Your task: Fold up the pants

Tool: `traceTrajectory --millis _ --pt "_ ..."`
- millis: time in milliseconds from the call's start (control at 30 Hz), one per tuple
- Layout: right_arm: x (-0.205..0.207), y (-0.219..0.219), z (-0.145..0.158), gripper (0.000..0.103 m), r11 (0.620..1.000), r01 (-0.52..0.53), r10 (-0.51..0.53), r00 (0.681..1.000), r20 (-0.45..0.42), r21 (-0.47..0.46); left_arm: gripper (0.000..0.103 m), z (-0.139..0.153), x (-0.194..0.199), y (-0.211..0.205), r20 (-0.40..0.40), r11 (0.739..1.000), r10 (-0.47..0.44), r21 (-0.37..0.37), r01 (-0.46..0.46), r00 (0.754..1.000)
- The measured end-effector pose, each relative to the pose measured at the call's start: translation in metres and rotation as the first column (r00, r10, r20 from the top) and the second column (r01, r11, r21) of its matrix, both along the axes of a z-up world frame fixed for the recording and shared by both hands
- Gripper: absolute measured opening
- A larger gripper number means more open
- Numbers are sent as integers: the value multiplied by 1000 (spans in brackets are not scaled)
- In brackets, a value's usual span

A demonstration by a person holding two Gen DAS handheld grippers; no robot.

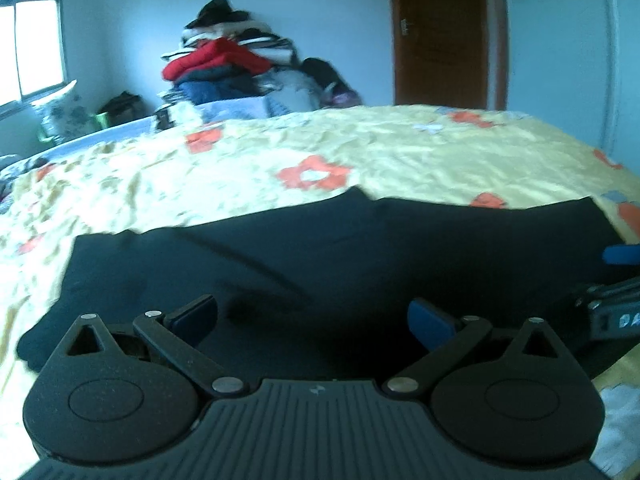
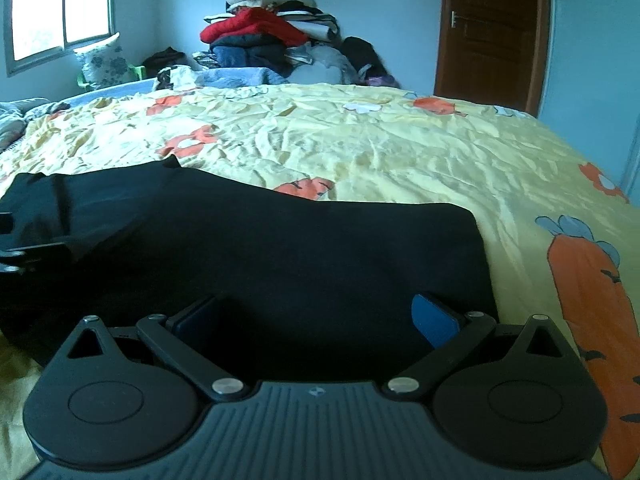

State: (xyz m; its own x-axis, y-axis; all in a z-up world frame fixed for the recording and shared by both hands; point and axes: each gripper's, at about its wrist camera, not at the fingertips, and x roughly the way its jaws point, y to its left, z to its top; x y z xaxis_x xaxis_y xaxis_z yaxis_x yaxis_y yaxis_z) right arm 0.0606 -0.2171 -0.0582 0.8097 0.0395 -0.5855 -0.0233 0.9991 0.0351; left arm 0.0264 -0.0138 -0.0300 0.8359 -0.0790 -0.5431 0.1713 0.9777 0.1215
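Observation:
Black pants [image 1: 320, 248] lie flat across the near part of a bed with a yellow flowered cover [image 1: 360, 148]. They also fill the near left of the right wrist view [image 2: 280, 248]. My left gripper [image 1: 312, 320] is open, its blue pads wide apart just above the near edge of the pants. My right gripper [image 2: 316, 320] is open the same way over the pants' right end. The right gripper shows at the right edge of the left wrist view [image 1: 616, 280]. Part of the left gripper shows at the left edge of the right wrist view [image 2: 16, 256].
A tall pile of clothes [image 2: 268, 36] stands beyond the far side of the bed. A brown door [image 2: 492, 32] is at the back right, a window [image 2: 60, 4] at the back left. The yellow cover [image 2: 400, 144] stretches beyond the pants.

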Motion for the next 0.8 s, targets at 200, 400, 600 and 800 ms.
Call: traceTrajectory --millis 200,400,600,800 --pt "0 1 0 103 1000 15 -15 1000 -3 -8 103 -4 -1 28 -29 997 70 -35 -71 997" --pt "0 2 0 103 1000 15 -15 1000 -3 -9 103 -13 -4 29 -18 997 71 -24 -72 997" --pt "0 3 0 103 1000 16 -16 1000 -3 -9 103 -15 -5 24 -8 997 75 6 -75 997" --pt "0 3 0 103 1000 16 -16 1000 -3 -10 103 -16 -1 31 -34 996 79 -45 -81 996"
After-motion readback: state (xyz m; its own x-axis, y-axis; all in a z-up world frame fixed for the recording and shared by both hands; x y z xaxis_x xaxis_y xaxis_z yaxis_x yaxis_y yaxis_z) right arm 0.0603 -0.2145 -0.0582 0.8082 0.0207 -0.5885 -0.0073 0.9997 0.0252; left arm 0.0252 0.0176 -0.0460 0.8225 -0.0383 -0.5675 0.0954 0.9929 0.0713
